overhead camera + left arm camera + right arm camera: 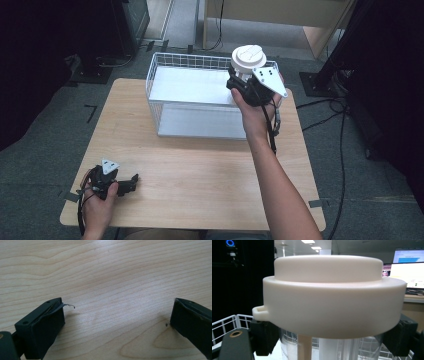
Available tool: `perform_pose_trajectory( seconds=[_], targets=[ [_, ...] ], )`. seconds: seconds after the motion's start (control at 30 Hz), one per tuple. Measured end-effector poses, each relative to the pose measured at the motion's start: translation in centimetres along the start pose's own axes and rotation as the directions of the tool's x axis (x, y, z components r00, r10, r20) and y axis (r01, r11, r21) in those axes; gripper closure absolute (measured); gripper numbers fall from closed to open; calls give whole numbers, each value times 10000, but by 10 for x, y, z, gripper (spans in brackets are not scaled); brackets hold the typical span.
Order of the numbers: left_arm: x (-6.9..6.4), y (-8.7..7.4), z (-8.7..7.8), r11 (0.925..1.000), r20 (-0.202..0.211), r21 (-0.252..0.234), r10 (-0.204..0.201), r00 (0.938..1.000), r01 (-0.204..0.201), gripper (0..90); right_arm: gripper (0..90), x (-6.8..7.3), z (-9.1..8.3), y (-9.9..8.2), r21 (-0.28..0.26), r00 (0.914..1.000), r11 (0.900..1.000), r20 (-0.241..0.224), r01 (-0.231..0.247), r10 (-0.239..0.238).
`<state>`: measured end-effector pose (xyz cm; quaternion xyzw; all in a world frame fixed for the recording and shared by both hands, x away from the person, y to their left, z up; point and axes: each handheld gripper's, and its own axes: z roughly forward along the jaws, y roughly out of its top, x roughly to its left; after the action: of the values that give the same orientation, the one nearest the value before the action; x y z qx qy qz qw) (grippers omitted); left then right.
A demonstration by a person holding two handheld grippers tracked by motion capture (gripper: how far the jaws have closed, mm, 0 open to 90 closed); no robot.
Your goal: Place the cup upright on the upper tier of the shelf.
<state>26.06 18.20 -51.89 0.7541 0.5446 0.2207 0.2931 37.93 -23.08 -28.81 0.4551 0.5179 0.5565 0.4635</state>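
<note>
Near left, we see our left gripper resting open on the table. Our right gripper clamps a white-lidded clear jar above the wire basket's far right corner.

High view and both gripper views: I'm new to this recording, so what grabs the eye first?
The right gripper holds a clear container with a white lid above the right end of the wire basket. The left gripper rests open on the wooden table near its front left corner.
</note>
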Motion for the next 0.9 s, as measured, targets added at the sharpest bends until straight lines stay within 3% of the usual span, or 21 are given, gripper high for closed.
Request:
perform_pose_trajectory(
  seconds=[0.13,0.33,0.57,0.77,0.9],
  targets=[
    [0,0,0,10000,3,5,-2,10000,2,0,155,0,13,0,70,9998,10000,195,-43,42],
    [0,0,0,10000,4,5,-2,10000,2,0,155,4,34,0,145,9982,9994,512,300,-307],
    [0,0,0,10000,7,7,-2,10000,2,0,155,3,47,-3,103,9968,9999,795,-93,85],
    [0,0,0,10000,3,1,2,10000,-2,0,132,0,45,-4,152,9984,9999,558,-28,19],
    [0,0,0,10000,3,2,1,10000,-1,0,18,-3,44,-6,576,9997,9983,255,-75,61]
  ],
)
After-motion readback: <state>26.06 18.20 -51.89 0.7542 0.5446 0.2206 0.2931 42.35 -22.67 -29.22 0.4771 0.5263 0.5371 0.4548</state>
